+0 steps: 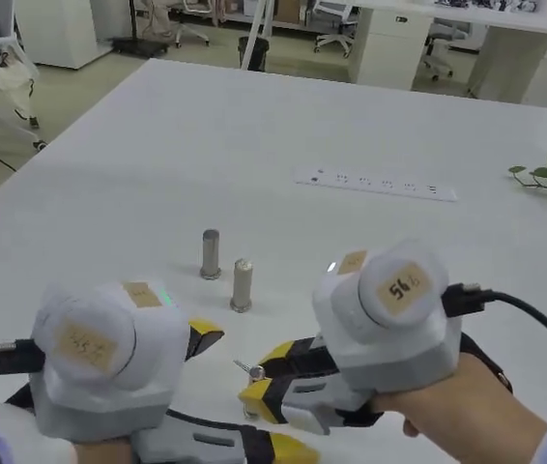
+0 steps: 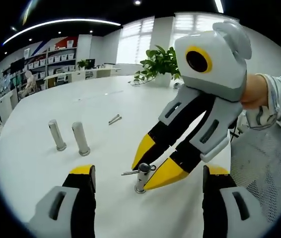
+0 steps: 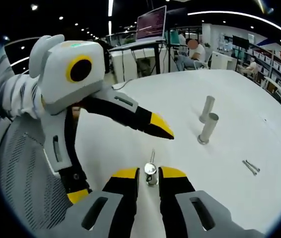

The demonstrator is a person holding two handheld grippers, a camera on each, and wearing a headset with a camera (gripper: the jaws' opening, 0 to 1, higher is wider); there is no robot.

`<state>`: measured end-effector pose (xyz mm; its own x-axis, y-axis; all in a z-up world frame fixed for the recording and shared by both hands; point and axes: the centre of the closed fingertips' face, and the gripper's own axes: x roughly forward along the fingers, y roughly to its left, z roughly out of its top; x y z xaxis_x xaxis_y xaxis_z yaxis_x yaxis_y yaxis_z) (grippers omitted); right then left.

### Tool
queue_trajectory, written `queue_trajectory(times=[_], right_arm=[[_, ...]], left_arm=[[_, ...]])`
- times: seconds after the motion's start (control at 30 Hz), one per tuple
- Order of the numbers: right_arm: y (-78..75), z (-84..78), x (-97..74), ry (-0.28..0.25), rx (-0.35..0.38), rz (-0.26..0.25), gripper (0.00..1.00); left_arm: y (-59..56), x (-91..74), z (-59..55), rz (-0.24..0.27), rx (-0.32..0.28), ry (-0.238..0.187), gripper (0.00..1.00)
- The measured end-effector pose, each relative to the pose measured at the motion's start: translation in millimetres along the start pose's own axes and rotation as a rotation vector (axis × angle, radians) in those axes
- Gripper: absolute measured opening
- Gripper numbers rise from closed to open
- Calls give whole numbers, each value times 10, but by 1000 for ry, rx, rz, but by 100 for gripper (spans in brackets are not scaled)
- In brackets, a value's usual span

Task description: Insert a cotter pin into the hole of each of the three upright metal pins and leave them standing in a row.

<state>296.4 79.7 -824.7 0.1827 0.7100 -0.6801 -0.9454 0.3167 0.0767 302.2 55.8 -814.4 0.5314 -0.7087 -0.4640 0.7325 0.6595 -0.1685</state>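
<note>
Nearest pin point(image 2: 141, 181): upright on the desk point(image 1: 254, 145), between the two grippers – a cotter pin point(image 2: 129, 172) sits through its head.
Middle pin point(image 1: 242, 285), far pin point(image 1: 211, 253): upright, near each other, farther back.
Right hand-held gripper point(image 3: 149, 174): jaws narrow, flanking the nearest pin's top – contact cannot be told.
Left hand-held gripper point(image 2: 149, 172): jaws spread wide, holding nothing.
Spare cotter pins point(image 2: 114, 119): flat on the desk beyond.
</note>
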Motion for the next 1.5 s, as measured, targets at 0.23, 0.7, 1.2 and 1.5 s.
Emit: queue_trajectory(times=[0.23,0.7,1.2,1.5], right_arm=[[-15,11,4,4,-18,4,14],[-43,19,-15,36,-92,54,11],[-193,165,95,73,-336,154,10],[-198,230,174,53,-377,220,10]], left_arm=[[-51,-57,109,-41,-25,-39,97],[-27,-180,127,-74,-54,-39,99],[110,-395,168,-53,-92,-85,98],[174,-475,157,-42,-95,-98,97]])
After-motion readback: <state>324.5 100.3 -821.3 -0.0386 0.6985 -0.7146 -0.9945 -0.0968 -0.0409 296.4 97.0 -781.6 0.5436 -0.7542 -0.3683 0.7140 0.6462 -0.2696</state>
